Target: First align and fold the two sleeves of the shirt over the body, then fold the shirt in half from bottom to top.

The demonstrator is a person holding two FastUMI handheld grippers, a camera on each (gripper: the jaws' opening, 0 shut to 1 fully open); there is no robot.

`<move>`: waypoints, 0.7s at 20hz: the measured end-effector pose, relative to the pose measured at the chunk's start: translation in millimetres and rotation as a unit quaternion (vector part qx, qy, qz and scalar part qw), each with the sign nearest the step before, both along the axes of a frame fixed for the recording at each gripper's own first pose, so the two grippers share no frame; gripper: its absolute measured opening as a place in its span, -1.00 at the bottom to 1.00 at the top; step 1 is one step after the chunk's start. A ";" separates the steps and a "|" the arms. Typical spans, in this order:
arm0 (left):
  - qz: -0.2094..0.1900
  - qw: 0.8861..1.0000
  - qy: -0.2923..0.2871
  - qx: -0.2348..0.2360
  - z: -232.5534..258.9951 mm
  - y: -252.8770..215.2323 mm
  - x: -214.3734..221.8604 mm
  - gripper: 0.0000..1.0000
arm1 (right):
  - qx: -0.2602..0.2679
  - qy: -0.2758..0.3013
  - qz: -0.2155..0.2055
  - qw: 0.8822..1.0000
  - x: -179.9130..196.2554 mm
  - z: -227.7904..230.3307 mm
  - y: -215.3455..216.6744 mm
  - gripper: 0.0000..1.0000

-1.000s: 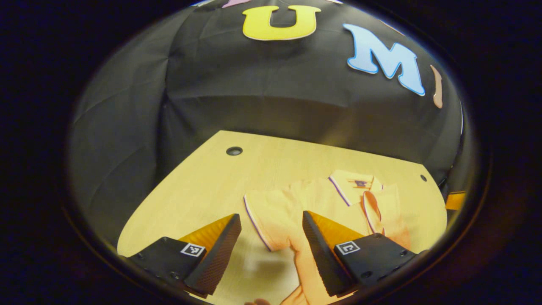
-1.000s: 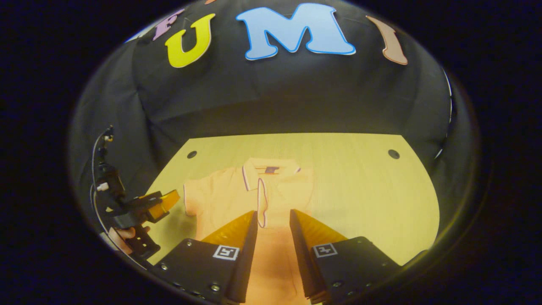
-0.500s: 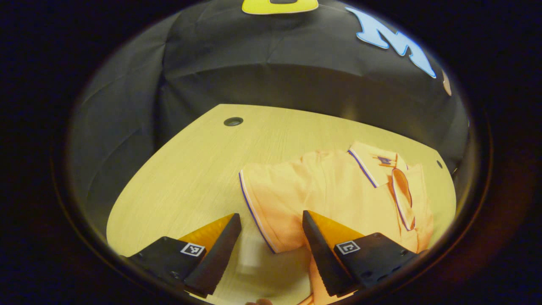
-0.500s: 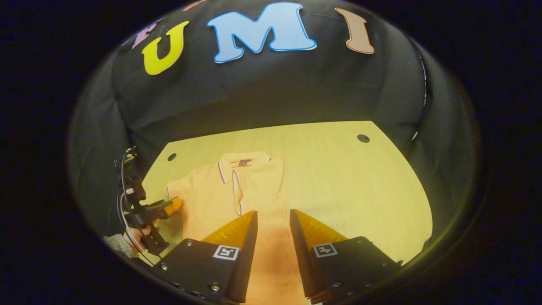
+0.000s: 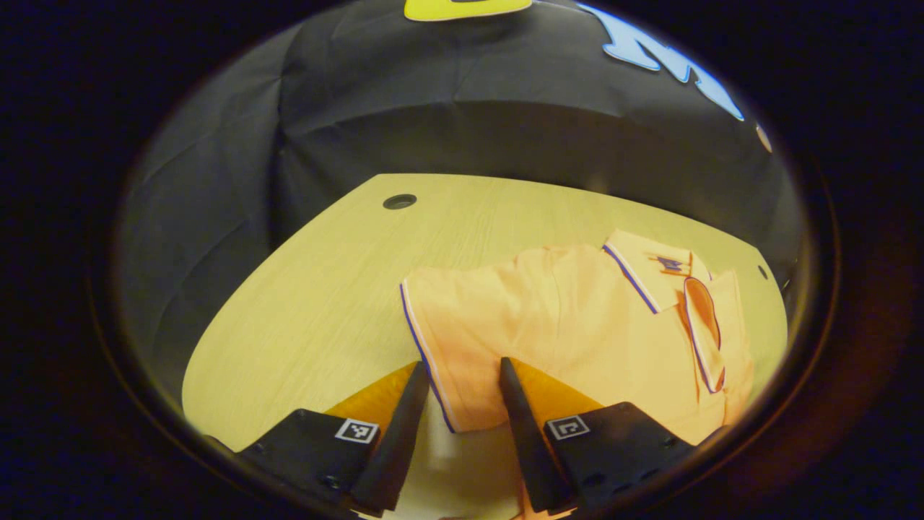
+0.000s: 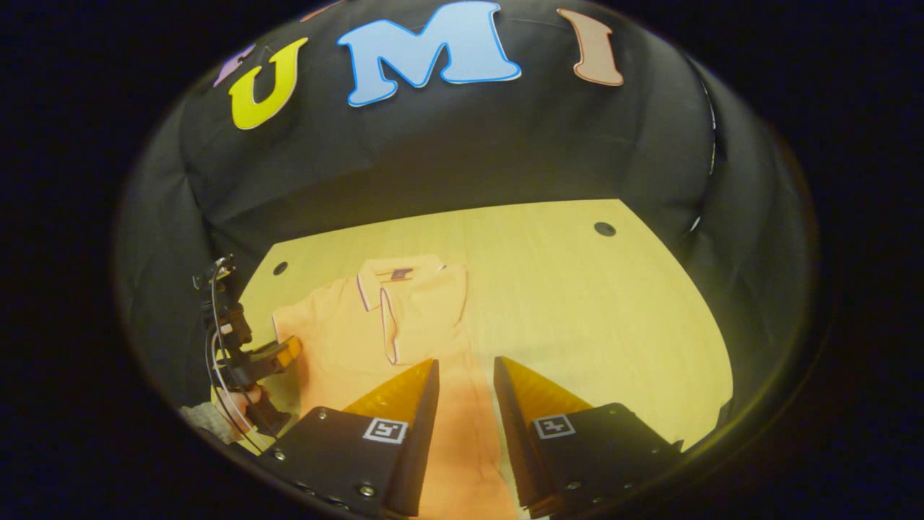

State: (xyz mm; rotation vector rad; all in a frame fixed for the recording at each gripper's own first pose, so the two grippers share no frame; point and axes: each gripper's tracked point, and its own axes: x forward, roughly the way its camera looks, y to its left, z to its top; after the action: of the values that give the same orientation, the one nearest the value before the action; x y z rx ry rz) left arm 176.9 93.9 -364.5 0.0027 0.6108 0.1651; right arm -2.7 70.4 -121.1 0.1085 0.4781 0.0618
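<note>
One sleeve looks already folded: in the right gripper view the shirt (image 6: 404, 325) lies on the bench (image 6: 577, 303) left of centre, collar toward the top, and its right edge runs straight with no sleeve sticking out. At the far left of that view the left gripper (image 6: 285, 352) sits at the other sleeve, a hand (image 6: 242, 397) behind it.

In the left gripper view that sleeve (image 5: 462, 339) is spread flat in the middle of the frame, its striped cuff running down between the jaws at the bottom. The jaws stand fairly narrow, one on each side of the cuff edge; whether they press the cloth I cannot tell.

Low in the right gripper view, the right gripper (image 6: 465, 372) has its jaws narrowly apart over the shirt body, holding nothing that I can see.

My judgement: the second sleeve fold is just being started, and the bottom-to-top fold is not yet done.
</note>
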 end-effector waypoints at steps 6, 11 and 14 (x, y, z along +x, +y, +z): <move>0.001 1.000 -0.001 0.016 1.0 -6.4 4.3 -0.75 | -0.001 0.002 -0.001 1.000 -1.0 -2.0 -5.0 -0.02; -0.019 0.998 -0.017 0.060 19.9 -25.0 13.1 -0.75 | 0.003 0.004 -0.008 1.000 -6.0 -4.9 -13.0 -0.02; -0.069 0.993 -0.047 0.086 48.9 -57.1 21.9 -0.77 | 0.011 0.007 -0.012 1.000 -7.7 -8.2 -16.2 -0.02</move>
State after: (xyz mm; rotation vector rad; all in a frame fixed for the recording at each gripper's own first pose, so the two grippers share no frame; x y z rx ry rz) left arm 198.8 36.7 -315.5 0.2014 0.4984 0.0832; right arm -10.3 54.2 -129.3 0.1352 0.4899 0.0429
